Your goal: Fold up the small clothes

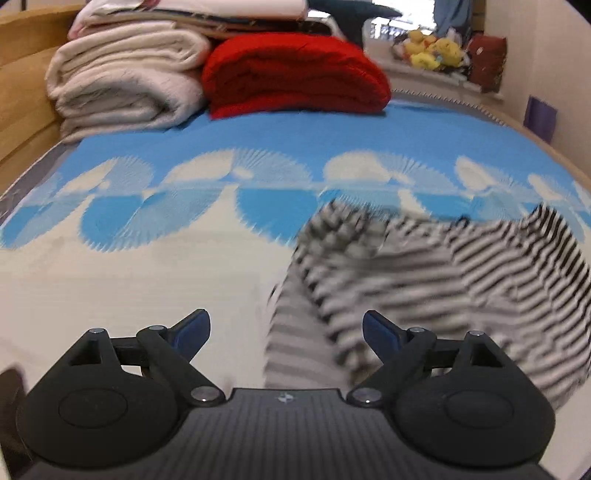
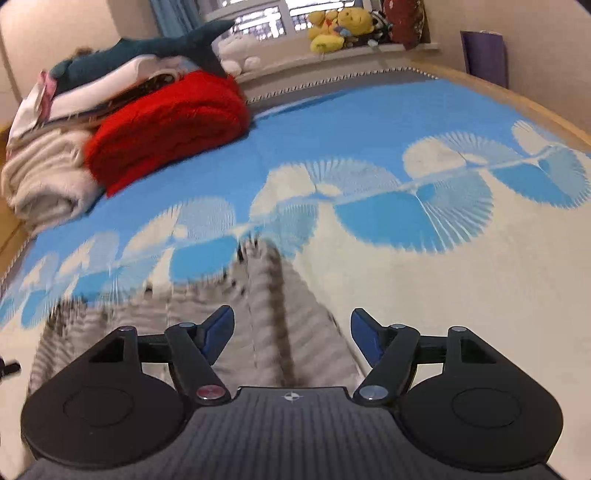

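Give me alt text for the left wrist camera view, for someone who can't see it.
The left gripper hangs open and empty above a blue and cream bedspread, with a blurred black-and-white striped garment lying on the bedspread ahead and to the right. At the far end of the bed sit a folded red blanket and a rolled cream blanket.

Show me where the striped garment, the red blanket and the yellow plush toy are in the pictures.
striped garment (image 1: 461,280): left wrist view, middle of the striped cloth.
red blanket (image 2: 173,129): right wrist view, its folded top.
yellow plush toy (image 2: 343,22): right wrist view, its body.
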A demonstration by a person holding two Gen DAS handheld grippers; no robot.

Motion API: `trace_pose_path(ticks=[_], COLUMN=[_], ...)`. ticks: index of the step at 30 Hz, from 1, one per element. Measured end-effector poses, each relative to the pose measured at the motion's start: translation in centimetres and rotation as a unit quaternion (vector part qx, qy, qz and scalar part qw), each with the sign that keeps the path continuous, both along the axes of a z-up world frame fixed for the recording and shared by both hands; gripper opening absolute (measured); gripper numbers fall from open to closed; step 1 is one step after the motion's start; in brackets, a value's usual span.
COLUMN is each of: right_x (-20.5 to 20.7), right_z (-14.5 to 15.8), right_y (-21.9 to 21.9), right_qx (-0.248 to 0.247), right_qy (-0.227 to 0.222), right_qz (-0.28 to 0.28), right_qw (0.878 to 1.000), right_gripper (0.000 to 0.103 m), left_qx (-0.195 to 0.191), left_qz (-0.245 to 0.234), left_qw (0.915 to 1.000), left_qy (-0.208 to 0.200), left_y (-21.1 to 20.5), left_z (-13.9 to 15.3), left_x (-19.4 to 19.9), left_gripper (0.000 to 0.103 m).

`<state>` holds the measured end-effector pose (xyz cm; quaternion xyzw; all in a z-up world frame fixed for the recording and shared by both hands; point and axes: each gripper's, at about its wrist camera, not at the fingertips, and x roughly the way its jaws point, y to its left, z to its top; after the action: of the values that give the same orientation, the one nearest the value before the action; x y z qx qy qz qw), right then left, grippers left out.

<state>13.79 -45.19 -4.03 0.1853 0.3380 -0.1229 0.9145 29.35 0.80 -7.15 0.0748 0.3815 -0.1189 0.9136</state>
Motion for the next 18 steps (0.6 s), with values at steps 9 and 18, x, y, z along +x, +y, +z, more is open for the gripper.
trace_pose_path(ticks=[9, 18], right_x=[-5.3, -2.7], right_z=[-5.9, -7.0], right_y=[1.4, 2.0], right_qx=[-0.006, 0.021], right_qy=[0.138, 0.119], right_qz=[-0.016, -0.013], right_qw=[0.99, 0.993], right_gripper=[0.077, 0.044], left_qx=[0.045, 0.065], left_qz=[-0.049, -0.097], left_qw=[0.9977, 0.9931], left_qy=[0.012, -0.007], left_y=[-0.1, -3.7], left_z=[-2.6, -3.9], left_x=[-6.6, -7.1], left_gripper=[0.103, 0.016])
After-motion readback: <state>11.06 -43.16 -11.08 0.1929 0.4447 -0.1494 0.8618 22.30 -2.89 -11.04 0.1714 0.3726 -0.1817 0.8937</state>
